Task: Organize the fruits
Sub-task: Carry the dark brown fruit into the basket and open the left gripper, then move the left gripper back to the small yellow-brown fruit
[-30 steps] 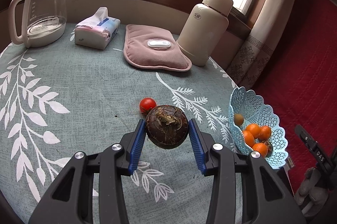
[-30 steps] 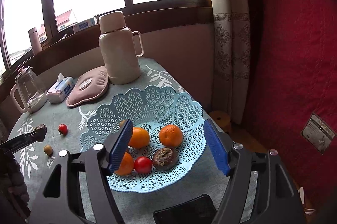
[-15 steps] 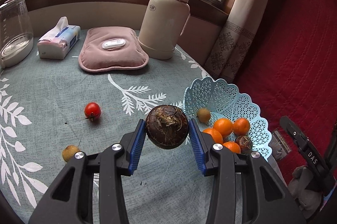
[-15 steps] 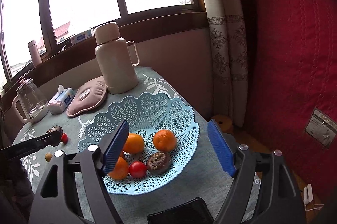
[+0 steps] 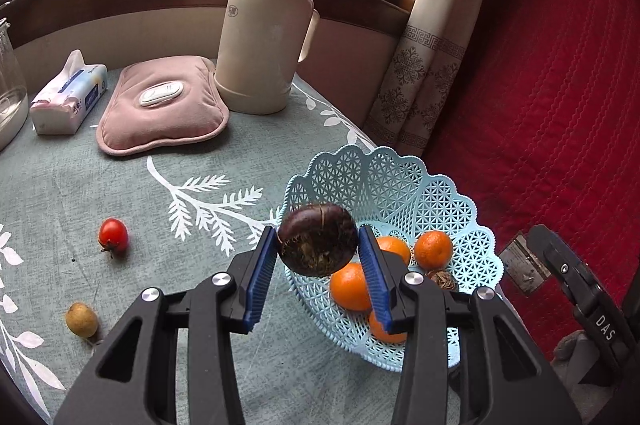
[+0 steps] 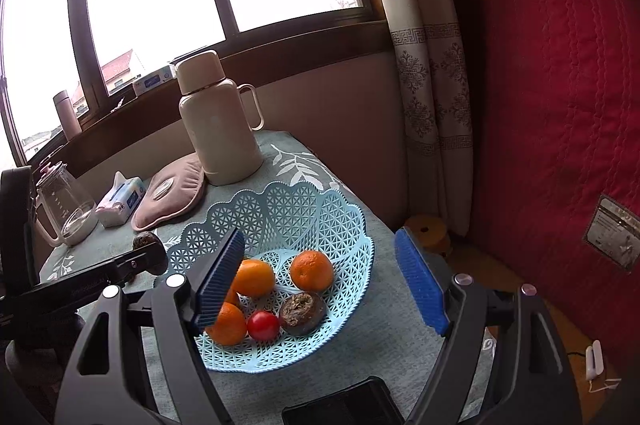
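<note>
We pinch a dark brown fruit (image 5: 318, 239) between the pads of our left gripper (image 5: 318, 257), holding it in the air at the near rim of the blue basket (image 5: 400, 181). Our right gripper (image 6: 320, 279) hangs over that basket, fingers spread, having just widened, with nothing between them. A cherry tomato (image 5: 113, 234) and a small yellow-brown fruit (image 5: 81, 319) lie on the table left of the basket.
</note>
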The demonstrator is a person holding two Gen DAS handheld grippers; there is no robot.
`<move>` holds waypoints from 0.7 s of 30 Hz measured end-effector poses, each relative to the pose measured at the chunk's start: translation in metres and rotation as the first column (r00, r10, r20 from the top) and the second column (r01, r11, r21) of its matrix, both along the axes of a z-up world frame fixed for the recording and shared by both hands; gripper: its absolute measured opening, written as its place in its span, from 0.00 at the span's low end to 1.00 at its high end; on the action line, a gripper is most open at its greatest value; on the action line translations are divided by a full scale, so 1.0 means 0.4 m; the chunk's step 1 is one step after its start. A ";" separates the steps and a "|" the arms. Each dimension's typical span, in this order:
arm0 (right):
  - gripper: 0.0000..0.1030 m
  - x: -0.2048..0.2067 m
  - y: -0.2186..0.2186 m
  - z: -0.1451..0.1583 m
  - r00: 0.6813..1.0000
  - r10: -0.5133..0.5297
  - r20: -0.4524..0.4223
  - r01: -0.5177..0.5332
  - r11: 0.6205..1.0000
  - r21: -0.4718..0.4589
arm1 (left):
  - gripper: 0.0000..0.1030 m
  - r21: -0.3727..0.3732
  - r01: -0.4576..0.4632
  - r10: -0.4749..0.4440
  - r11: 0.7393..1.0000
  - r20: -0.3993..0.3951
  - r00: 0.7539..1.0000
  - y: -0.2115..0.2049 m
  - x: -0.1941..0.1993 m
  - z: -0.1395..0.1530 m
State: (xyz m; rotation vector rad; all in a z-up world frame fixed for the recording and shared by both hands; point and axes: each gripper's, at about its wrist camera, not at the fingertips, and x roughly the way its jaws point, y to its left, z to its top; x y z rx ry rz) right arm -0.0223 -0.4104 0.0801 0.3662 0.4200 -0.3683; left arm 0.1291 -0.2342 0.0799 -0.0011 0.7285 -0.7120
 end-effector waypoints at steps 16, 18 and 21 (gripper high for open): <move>0.77 -0.005 0.004 0.000 1.000 0.006 0.003 -0.006 1.000 0.012 | 0.69 -0.037 -0.129 0.129 0.991 -0.018 0.992 0.104 0.014 -0.001; 0.77 -0.006 0.003 0.001 1.000 0.006 0.004 -0.006 1.000 0.015 | 0.69 -0.037 -0.152 0.151 0.988 -0.023 0.988 0.125 0.017 0.000; 0.81 -0.009 0.003 0.003 1.000 0.004 0.010 -0.004 1.000 0.021 | 0.74 -0.041 -0.191 0.190 0.981 -0.030 0.981 0.157 0.022 0.006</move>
